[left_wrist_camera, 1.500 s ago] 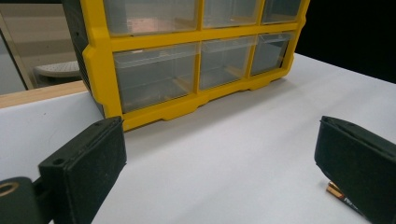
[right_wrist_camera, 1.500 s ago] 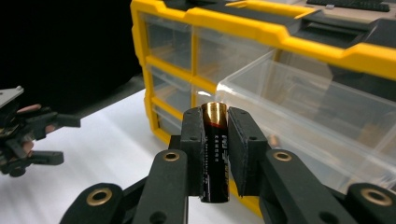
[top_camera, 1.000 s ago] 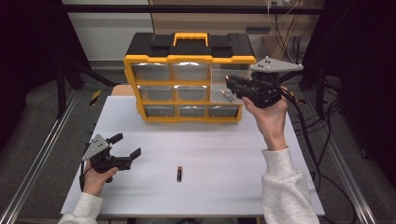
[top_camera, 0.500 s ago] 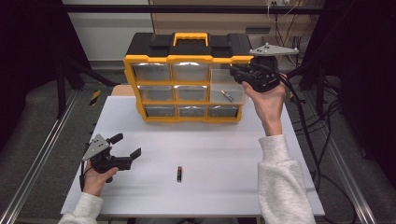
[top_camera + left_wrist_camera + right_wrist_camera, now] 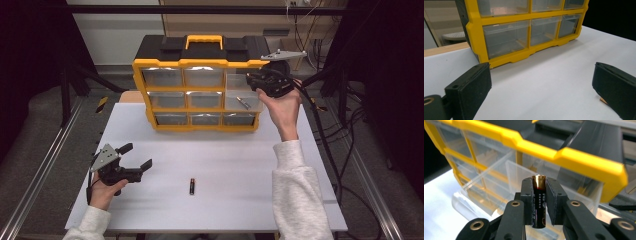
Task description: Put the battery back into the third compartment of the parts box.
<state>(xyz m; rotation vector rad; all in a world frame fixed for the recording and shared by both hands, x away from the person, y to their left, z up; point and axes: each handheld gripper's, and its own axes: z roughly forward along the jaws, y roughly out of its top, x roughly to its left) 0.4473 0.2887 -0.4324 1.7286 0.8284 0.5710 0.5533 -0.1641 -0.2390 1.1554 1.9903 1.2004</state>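
While the left gripper (image 5: 134,158) rests spread, the right gripper (image 5: 539,202) pinches a battery (image 5: 539,205) above the open drawer (image 5: 242,102), release seemingly next.

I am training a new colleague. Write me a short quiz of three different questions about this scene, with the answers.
1. True or false: the right gripper is shut on a battery.
2. What lies loose on the white table between the two hands?
3. The left gripper is: A) open, B) shut on a drawer, C) shut on a screw.

Key:
1. True.
2. A second battery.
3. A; it is in front of the yellow drawer cabinet, and holds nothing.
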